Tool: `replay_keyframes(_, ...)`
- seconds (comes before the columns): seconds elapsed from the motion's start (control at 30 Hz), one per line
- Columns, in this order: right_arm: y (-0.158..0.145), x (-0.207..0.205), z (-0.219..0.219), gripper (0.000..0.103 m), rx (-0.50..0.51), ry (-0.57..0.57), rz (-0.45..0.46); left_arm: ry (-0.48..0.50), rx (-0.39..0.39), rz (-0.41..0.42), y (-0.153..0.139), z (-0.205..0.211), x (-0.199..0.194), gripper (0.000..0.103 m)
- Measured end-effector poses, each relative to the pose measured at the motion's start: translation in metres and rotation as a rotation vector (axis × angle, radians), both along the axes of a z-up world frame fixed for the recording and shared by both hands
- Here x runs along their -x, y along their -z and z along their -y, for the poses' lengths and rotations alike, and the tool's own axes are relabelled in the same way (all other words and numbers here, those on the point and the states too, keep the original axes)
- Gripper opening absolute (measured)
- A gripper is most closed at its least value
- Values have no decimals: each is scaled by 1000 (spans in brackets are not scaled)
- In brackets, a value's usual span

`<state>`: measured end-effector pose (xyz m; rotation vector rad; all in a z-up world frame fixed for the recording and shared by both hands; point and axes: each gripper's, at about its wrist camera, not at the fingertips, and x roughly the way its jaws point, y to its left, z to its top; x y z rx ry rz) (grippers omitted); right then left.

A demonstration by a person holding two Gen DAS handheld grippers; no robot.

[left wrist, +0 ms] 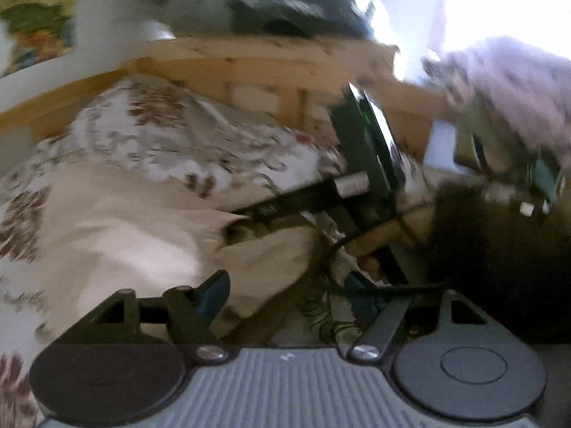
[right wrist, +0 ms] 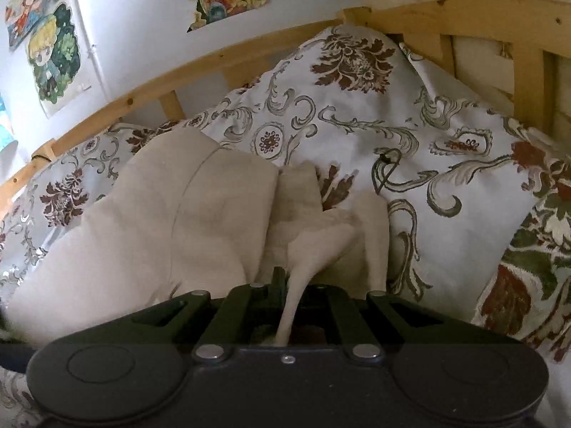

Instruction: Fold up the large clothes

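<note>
Beige garment (right wrist: 200,214) heaped on the floral bedspread (right wrist: 446,142) inside the wooden bed frame (right wrist: 464,10), a pulled-up fold pinched tight in the right gripper (right wrist: 285,285), left gripper (left wrist: 285,296) spread wide, gripping nothing.

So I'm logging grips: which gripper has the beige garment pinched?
The right gripper: its jaws are shut on a fold of the beige garment. The left gripper stands open, holding nothing.

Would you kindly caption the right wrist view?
Right gripper shut on beige garment, over floral bedding.
</note>
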<state>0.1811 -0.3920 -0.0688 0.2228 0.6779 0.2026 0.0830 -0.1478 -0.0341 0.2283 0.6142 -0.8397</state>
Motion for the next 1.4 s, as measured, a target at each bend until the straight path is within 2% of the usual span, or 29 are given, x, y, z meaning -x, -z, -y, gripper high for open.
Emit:
replay_keyframes(0.17,-8,1,-4,2,48,12,33,-228,178,-37,-26,-62,-7,89)
replay_keyframes(0.23,-9,2,-11,2,107,-2,48,-327,241,-56,-27,-85,-22,94)
replay_keyframes(0.33,-11,3,-17,2,157,-11,57,-471,274,-121,-18,-113,-52,94)
replay_keyframes(0.47,-16,7,-17,4,177,11,81,-529,292,-322,19,-133,-92,88)
replay_keyframes(0.53,-19,11,-18,6,189,19,95,-517,388,-418,38,-139,-102,87)
replay_keyframes(0.57,-20,13,-19,6,200,23,102,-508,406,-450,43,-138,-106,87)
replay_keyframes(0.63,-23,16,-22,16,237,38,123,-505,387,-449,50,-133,-107,89)
replay_keyframes(0.7,-26,20,-26,36,285,61,156,-503,343,-422,55,-126,-106,90)
replay_keyframes(0.73,-28,22,-29,39,321,70,188,-507,338,-423,56,-125,-106,90)
replay_keyframes(0.8,-33,23,-38,57,420,99,272,-515,339,-443,60,-123,-105,90)
replay_keyframes(0.83,-36,23,-43,60,464,113,321,-516,336,-446,61,-121,-106,90)
replay_keyframes(0.87,-40,20,-47,61,464,103,356,-517,329,-441,61,-119,-104,90)
replay_keyframes(0.93,-49,5,-52,61,380,21,394,-516,307,-422,60,-115,-104,90)
replay_keyframes(1.03,-62,-36,-72,61,284,-194,375,-514,293,-417,60,-114,-104,90)
replay_keyframes(1.13,-70,-71,-96,60,199,-346,356,-513,291,-419,60,-116,-105,90)
replay_keyframes(1.2,-65,-91,-117,60,223,-416,316,-512,287,-411,60,-116,-104,90)
replay_keyframes(1.3,-48,-104,-141,57,325,-475,256,-513,275,-402,61,-115,-104,91)
replay_keyframes(1.4,-32,-104,-146,58,388,-479,249,-511,273,-405,62,-116,-108,92)
